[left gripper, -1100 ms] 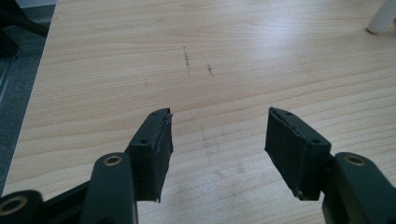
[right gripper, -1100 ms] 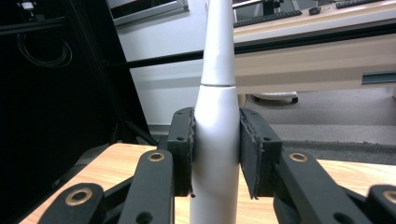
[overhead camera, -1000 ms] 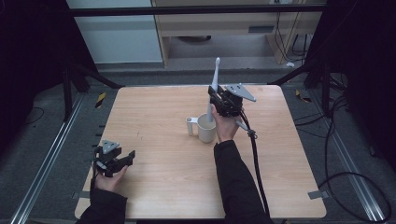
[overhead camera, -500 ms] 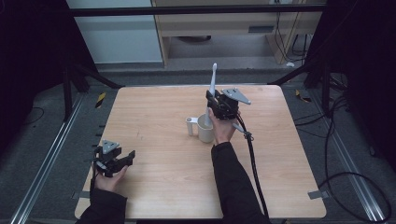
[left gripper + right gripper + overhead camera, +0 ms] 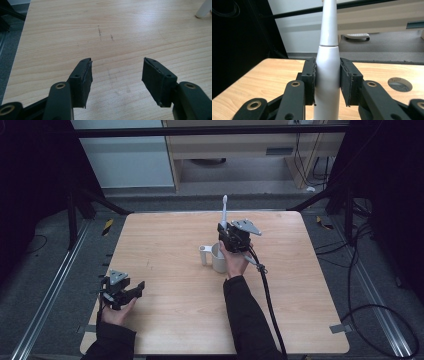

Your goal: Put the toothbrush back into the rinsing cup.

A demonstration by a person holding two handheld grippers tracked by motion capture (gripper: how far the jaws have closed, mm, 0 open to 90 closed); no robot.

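Two grippers are over the wooden table. The right gripper is clenched on a white electric toothbrush, its pads pressed to both sides of the handle. The toothbrush stands upright with its narrow neck pointing up, directly above a white mug near the table's middle. The left gripper rests low at the near left edge, well apart from the mug, its jaws spread with only bare tabletop between them.

My square light-wood table stands on grey carpet floor. Beyond it I see a pale beige wooden desk, a white wall panel, black frame struts and loose black cables.
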